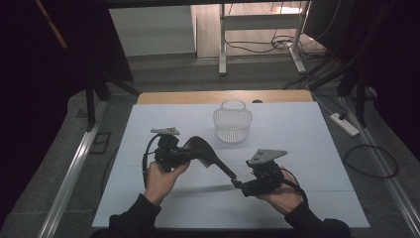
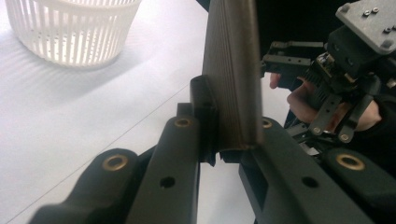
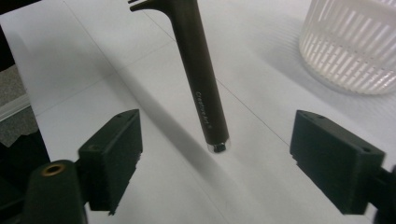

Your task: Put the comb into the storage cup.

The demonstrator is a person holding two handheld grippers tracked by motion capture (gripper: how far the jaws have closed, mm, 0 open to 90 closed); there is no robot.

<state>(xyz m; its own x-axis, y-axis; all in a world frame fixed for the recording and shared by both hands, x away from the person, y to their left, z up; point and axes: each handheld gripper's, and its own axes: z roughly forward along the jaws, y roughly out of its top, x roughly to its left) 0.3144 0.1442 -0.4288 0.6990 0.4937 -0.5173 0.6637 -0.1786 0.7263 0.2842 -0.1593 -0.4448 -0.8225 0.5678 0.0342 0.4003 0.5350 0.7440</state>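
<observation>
Clearly, the left gripper is clamped tight on the ribbed head of a dark, long-handled comb-like brush, holding it off the white table. Its slim handle (bearing small printed lettering) points between the right gripper's widely parted jaws, which touch nothing. Farther back stands a white slatted plastic basket, well apart from both.

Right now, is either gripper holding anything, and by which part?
The left gripper clamps the dark ribbed brush by its wide head; the right gripper is open around the handle.
</observation>
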